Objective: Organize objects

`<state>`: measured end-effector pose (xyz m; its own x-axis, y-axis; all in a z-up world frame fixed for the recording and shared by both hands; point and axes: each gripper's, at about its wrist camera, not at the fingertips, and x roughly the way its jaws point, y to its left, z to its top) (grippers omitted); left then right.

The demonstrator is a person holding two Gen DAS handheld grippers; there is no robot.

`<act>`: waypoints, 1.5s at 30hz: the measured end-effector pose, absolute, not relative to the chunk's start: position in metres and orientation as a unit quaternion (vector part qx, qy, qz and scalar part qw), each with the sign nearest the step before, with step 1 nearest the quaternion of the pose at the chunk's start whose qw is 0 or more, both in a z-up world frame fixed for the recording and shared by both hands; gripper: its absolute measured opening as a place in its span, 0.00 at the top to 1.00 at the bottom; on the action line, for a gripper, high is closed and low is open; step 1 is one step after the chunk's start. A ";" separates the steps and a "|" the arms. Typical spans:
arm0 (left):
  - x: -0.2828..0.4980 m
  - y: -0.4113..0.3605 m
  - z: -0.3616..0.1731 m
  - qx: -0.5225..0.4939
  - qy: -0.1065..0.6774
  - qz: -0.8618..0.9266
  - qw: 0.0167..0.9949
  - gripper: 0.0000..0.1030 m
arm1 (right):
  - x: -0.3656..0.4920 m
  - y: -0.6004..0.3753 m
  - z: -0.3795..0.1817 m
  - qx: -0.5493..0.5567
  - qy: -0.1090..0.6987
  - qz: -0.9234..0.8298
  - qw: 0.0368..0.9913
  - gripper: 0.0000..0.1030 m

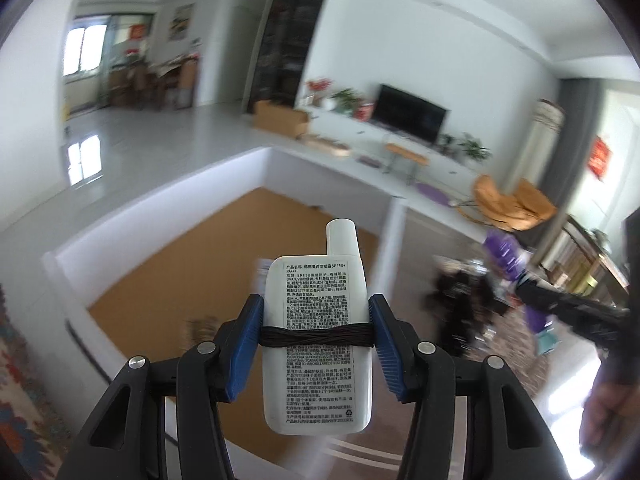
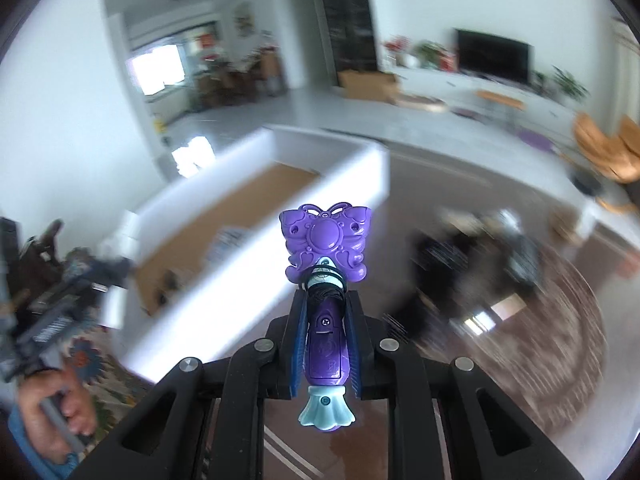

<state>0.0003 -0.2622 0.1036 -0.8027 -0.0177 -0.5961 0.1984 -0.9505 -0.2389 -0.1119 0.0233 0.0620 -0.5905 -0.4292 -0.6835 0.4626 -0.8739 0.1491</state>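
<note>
My left gripper (image 1: pixel 318 320) is shut on a flat white sunscreen bottle (image 1: pixel 318 344) with black printed text, cap pointing forward, held above a white box (image 1: pixel 160 208) with a brown cardboard floor. My right gripper (image 2: pixel 326 312) is shut on a purple toy wand (image 2: pixel 325 240) with a butterfly head and a pale blue end, held to the right of the same white box (image 2: pixel 256 236). The right gripper also shows in the left wrist view (image 1: pixel 568 304) at far right, holding the purple wand (image 1: pixel 504 252). The left gripper is a blur at the left edge of the right wrist view (image 2: pixel 60 300).
A dark brown table (image 2: pixel 480 184) holds a blurred pile of dark objects (image 2: pixel 472 256) to the right of the box. A patterned rug (image 1: pixel 24 380) lies at left. A TV (image 1: pixel 412 114), white cabinet and orange chairs (image 1: pixel 512 204) stand in the background.
</note>
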 end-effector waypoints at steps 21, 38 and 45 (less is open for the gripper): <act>-0.071 -0.339 0.041 0.442 0.157 -0.869 0.156 0.00 | -0.190 -0.196 0.003 0.421 0.082 -0.842 0.329 0.21; 0.000 -0.241 0.089 0.286 0.095 -0.946 0.117 0.00 | -0.122 0.020 -0.011 0.320 0.117 -0.922 0.184 0.09; 0.023 -0.108 0.105 0.254 0.034 -0.965 -0.053 0.00 | -0.080 0.177 -0.056 0.349 0.105 -0.931 0.020 0.09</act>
